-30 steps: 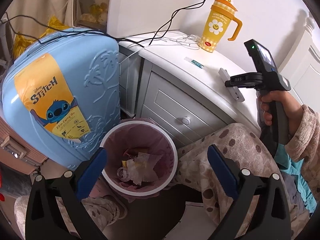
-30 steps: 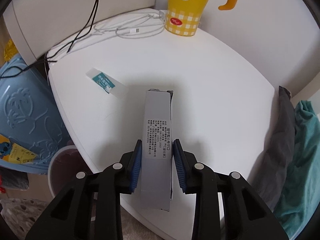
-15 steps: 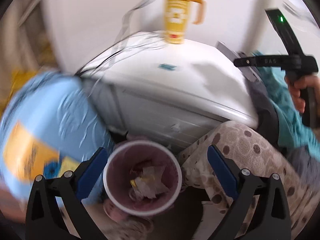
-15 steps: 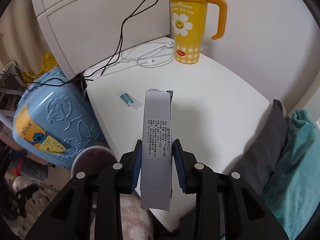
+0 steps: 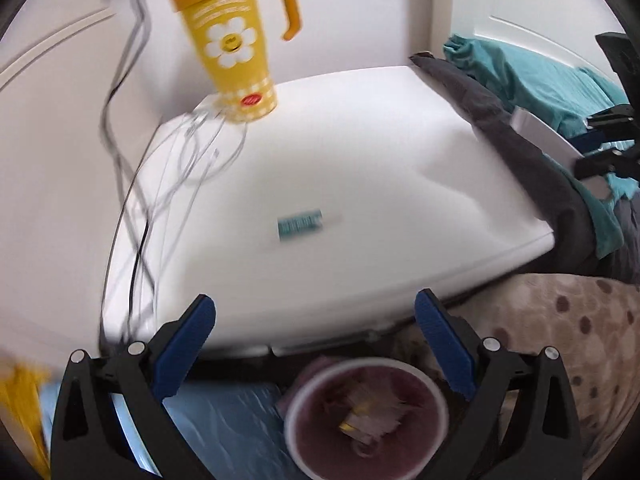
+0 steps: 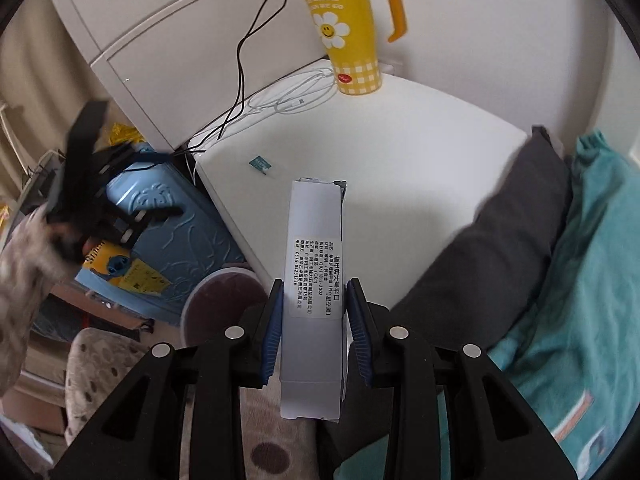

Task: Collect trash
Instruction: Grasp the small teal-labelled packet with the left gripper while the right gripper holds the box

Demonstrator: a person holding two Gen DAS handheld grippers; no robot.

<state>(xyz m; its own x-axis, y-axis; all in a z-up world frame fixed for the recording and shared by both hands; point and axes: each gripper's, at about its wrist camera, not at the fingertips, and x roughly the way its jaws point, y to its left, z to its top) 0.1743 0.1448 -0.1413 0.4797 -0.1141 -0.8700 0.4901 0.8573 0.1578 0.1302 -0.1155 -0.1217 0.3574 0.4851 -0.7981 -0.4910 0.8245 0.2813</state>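
My right gripper (image 6: 315, 286) is shut on a long white-grey carton (image 6: 316, 216) and holds it in the air above the front edge of the white nightstand (image 6: 420, 152). The same carton (image 5: 536, 132) shows at the right edge of the left wrist view. A small packet with a teal label (image 5: 300, 224) (image 6: 262, 164) lies flat on the nightstand top. My left gripper (image 5: 316, 312) is open and empty, in front of the nightstand with the packet ahead of it. Below it stands the pink-lined trash bin (image 5: 292, 412) (image 6: 224, 292), holding crumpled paper.
A yellow daisy mug (image 6: 348, 40) and coiled white cables (image 6: 280, 96) sit at the back of the nightstand. A blue suitcase (image 6: 168, 216) stands left of the bin. A dark grey pillow (image 6: 500, 240) and teal cloth (image 6: 580, 280) lie to the right. A spotted sleeve (image 5: 560, 340) is close by.
My left gripper has swung and rolled from over the bin to face the nightstand top. My right gripper has lifted the carton up and back from the nightstand.
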